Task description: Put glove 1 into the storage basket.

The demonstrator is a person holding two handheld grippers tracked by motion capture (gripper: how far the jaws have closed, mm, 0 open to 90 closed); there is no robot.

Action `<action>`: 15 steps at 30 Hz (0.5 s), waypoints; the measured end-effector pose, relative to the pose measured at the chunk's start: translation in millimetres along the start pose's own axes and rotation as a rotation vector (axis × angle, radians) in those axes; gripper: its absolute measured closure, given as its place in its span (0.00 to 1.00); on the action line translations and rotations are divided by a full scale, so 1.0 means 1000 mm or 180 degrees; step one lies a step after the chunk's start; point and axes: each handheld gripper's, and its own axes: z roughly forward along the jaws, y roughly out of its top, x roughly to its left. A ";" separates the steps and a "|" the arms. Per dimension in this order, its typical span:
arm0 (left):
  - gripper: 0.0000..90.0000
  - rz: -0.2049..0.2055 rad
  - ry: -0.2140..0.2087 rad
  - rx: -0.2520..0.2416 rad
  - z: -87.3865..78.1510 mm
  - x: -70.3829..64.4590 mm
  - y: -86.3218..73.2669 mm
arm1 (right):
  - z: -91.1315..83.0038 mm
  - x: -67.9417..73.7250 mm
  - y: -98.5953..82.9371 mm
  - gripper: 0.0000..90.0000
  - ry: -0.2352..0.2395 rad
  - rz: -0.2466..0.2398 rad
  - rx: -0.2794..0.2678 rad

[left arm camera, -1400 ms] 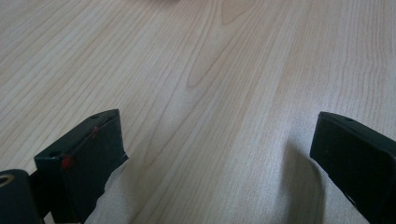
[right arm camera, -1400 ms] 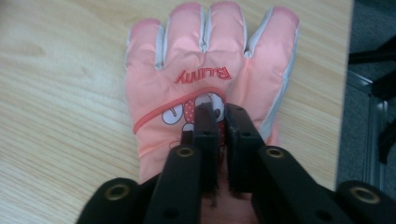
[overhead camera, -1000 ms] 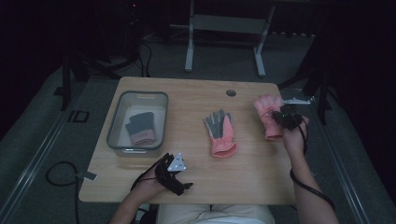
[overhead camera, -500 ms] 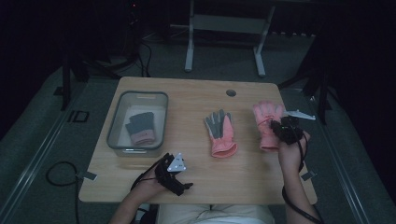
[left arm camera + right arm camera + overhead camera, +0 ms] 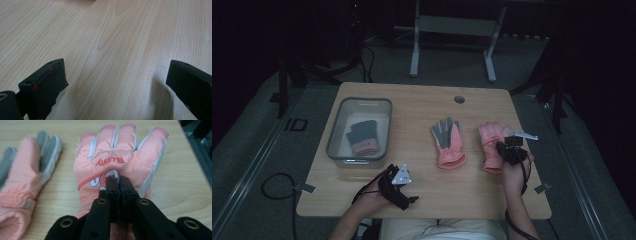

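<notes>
1. Right gripper (image 5: 119,182) pressed down on the back of the right-hand pink glove (image 5: 120,160), jaws together, a fold of the pink fabric seemingly pinched between the tips.
2. Same glove lying flat near the right edge of the wooden table (image 5: 422,100), fingers pointing away from the person, red lettering across the knuckles in the right gripper view.
3. In the high view, right gripper (image 5: 510,148) sitting over the wrist half of that glove (image 5: 490,137), held by a hand coming in from the bottom edge.
4. A 2nd pink glove (image 5: 448,142), grey palm up, just left of the 1st, apart from it; seen again at the left of the right gripper view (image 5: 27,170).
5. Left gripper (image 5: 117,85) low over bare table wood, jaws spread wide, nothing between them.
6. In the high view, left gripper (image 5: 398,184) near the front edge of the table, just below a clear bin (image 5: 338,131).
7. Bin at the left side of the table, a dark glove with a pink cuff (image 5: 361,137) inside.
</notes>
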 end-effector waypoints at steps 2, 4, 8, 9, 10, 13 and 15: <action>0.03 -0.0001 -0.0002 -0.0003 0.000 0.000 0.000 | 0.013 0.000 -0.005 0.97 -0.0052 0.0020 0.0081; 0.03 0.0004 -0.0004 -0.0010 0.000 0.000 -0.001 | 0.020 -0.001 -0.008 0.97 -0.0071 0.0015 0.0122; 0.03 0.0017 -0.0006 -0.0011 0.000 0.000 -0.001 | 0.024 -0.002 -0.011 0.95 -0.0063 -0.0005 0.0125; 0.03 0.0018 -0.0007 -0.0012 0.000 0.000 -0.001 | 0.024 -0.003 -0.010 0.94 -0.0044 -0.0032 0.0136; 0.03 0.0017 -0.0008 -0.0009 0.000 0.000 -0.001 | 0.024 -0.003 -0.009 0.93 -0.0031 -0.0034 0.0132; 0.03 0.0020 -0.0008 -0.0008 0.000 0.000 -0.001 | 0.020 -0.004 -0.006 0.88 0.0042 -0.0309 0.0133; 0.03 0.0032 -0.0008 0.0004 0.000 0.001 -0.001 | 0.016 -0.008 -0.003 0.82 0.0148 -0.0486 0.0090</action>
